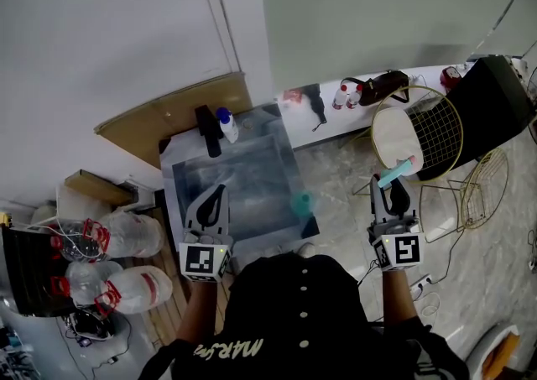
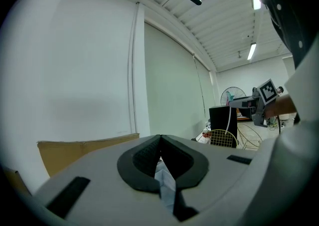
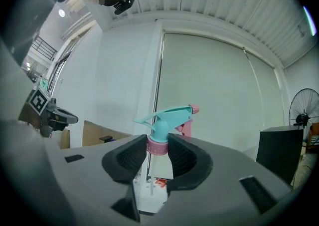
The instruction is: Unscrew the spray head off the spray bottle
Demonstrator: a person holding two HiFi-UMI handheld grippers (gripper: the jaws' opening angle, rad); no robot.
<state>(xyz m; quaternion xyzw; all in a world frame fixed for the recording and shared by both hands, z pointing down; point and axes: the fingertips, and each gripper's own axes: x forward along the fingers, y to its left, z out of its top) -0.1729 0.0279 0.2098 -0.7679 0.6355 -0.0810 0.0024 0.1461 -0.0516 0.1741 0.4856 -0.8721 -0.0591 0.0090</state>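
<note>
My right gripper (image 1: 394, 183) (image 3: 158, 146) is shut on the pink collar of the teal spray head (image 1: 394, 173) (image 3: 167, 119). The head stands upright, off the bottle, with its thin dip tube (image 3: 148, 180) hanging free below the jaws. It is held out to the right of the table (image 1: 189, 170), over the floor. A blurred teal shape (image 1: 300, 202) sits near the table's right edge; I cannot tell if it is the bottle. My left gripper (image 1: 220, 191) (image 2: 160, 140) hovers over the table's near side, shut with nothing between its jaws.
A white bottle with a blue cap (image 1: 226, 125) and a black object (image 1: 208, 131) stand at the table's far edge. Large water jugs (image 1: 117, 273) crowd the floor at left. A gold wire basket chair (image 1: 436, 131) and a black box (image 1: 495, 93) stand at right.
</note>
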